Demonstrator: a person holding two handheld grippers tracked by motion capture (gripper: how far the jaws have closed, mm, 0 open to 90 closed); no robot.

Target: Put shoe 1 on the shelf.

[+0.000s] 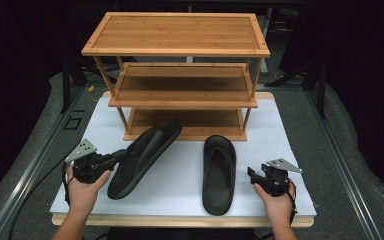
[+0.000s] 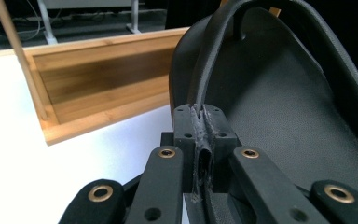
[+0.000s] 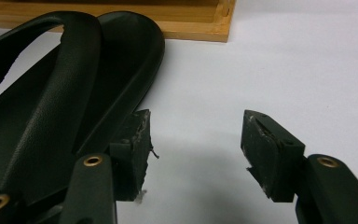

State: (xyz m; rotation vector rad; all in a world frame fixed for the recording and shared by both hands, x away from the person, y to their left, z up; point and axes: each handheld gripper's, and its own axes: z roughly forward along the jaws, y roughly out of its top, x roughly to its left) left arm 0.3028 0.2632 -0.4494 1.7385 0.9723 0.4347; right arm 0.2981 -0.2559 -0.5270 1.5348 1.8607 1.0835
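Two black thong sandals are on the white table top (image 1: 180, 192). The left sandal (image 1: 142, 155) is tilted on its side, its far end at the front edge of the rack's lowest shelf. My left gripper (image 1: 120, 155) is shut on its thin strap (image 2: 209, 70), which is pinched between the pads at my left gripper (image 2: 201, 116); the sole (image 2: 284, 107) rises to the right. The right sandal (image 1: 219, 172) lies flat. My right gripper (image 1: 252, 175) stands open just right of it, and in its own view my right gripper (image 3: 196, 144) has bare table between its fingers, the sandal (image 3: 51, 102) beside its left finger.
A three-tier bamboo shoe rack (image 1: 175, 51) stands at the back of the table, all shelves bare. Its lowest shelf (image 2: 98, 79) is close ahead of the left gripper, and its front edge (image 3: 121, 21) is beyond the right sandal. Dark floor surrounds the table.
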